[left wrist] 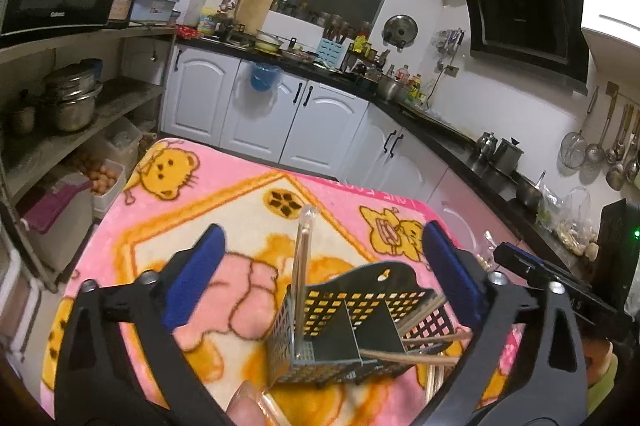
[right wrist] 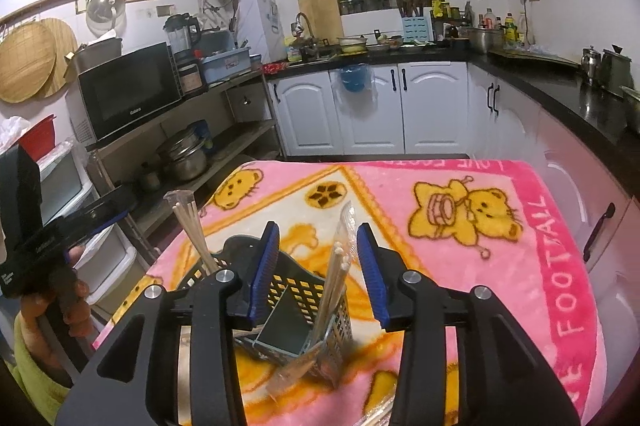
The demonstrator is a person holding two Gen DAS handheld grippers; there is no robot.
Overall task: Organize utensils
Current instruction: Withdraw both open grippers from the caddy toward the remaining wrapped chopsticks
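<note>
Though its base is partly hidden behind the claws, the black perforated utensil holder [right wrist: 296, 302] stands upright on the pink blanket [right wrist: 460, 254] near its front edge, wrapped chopsticks [right wrist: 336, 266] leaning upward inside. Left claw [left wrist: 320, 266] gapes wide around it; right claw [right wrist: 318, 266] stands part-open, gripping nothing.

The blanket [right wrist: 500, 266] is pink with yellow bears, an orange border and a cream middle. White letters run down its dark pink edge. On the blanket stands a black basket [left wrist: 360, 310] full of little square holes, with pale tan sticks [right wrist: 336, 282] in it. Over the basket, the left gripper [left wrist: 324, 274] and the right gripper [right wrist: 320, 266] are black with blue pads. Behind the blanket the cupboards [right wrist: 372, 110] are white with black handles
</note>
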